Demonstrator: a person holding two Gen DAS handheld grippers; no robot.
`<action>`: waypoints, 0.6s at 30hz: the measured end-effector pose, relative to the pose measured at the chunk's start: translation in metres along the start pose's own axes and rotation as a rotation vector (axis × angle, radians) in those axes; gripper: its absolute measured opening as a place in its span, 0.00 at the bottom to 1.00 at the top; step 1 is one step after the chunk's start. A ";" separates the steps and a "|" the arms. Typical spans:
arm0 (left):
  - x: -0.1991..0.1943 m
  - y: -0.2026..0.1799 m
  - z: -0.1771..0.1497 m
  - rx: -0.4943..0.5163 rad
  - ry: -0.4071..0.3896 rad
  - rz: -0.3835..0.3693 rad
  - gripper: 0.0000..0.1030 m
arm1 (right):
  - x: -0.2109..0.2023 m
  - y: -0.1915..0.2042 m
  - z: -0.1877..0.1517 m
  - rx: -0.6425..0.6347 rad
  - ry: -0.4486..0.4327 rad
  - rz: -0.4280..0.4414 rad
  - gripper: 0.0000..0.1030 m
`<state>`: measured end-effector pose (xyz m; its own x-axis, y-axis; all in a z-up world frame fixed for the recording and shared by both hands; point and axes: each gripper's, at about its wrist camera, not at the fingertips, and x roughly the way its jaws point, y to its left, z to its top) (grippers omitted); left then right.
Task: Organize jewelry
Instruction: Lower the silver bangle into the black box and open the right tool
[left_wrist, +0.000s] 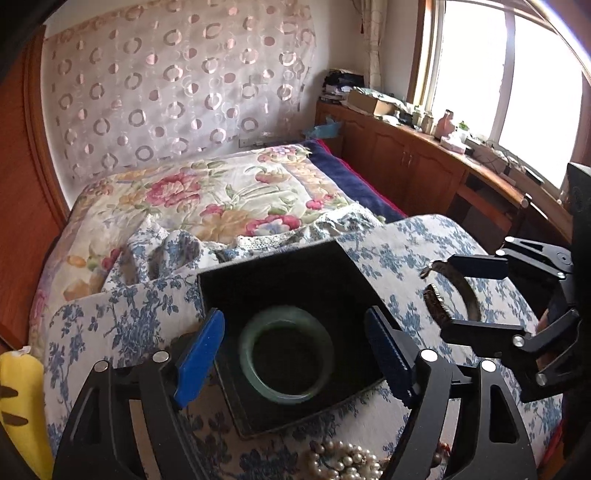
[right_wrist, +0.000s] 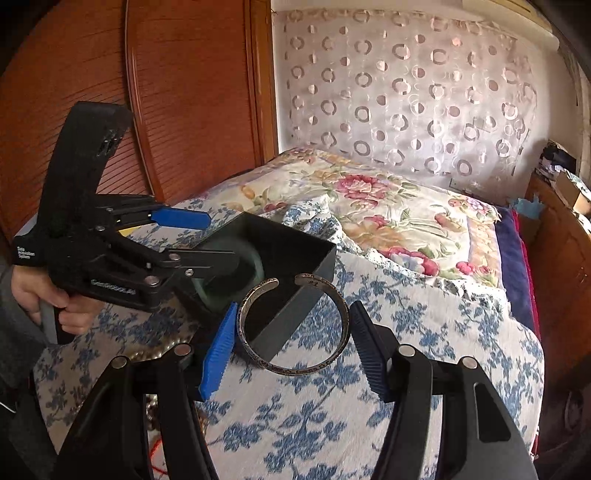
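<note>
With the jade bangle (left_wrist: 290, 356) lying in the black box (left_wrist: 280, 266) under my wide-open, empty left tool (left_wrist: 295, 354), my right tool (right_wrist: 291, 345) straddles the silver cuff (right_wrist: 295, 325), jaws apart, gripping nothing; next I judge: close gently, lift into box.

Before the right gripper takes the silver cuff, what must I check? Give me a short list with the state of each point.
1. Right gripper open: ok, fingers spread wide.
2. Silver cuff bracelet between its fingers: ok; whether the pads touch it, cannot tell.
3. Cuff free of the black box: cannot tell, it overlaps the box wall in the right wrist view.
4. Space in the box: ok, only the green jade bangle shows inside.
5. Left gripper out of the way: not ok, it is open over the box.
6. Pearl necklace clear of the cuff: ok.
</note>
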<state>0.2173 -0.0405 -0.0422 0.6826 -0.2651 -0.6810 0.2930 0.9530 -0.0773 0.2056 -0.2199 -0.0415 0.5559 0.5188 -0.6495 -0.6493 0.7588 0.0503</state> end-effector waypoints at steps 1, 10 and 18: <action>-0.001 0.002 0.000 -0.003 -0.003 0.002 0.73 | 0.002 0.000 0.001 -0.001 0.000 0.001 0.62; -0.028 0.032 -0.011 -0.043 -0.028 0.073 0.73 | 0.037 0.022 0.020 -0.051 0.020 0.037 0.62; -0.045 0.048 -0.036 -0.079 -0.020 0.101 0.73 | 0.077 0.042 0.024 -0.081 0.101 0.029 0.62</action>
<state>0.1767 0.0226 -0.0418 0.7194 -0.1696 -0.6736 0.1691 0.9833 -0.0670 0.2337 -0.1391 -0.0709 0.4839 0.4950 -0.7217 -0.7068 0.7074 0.0113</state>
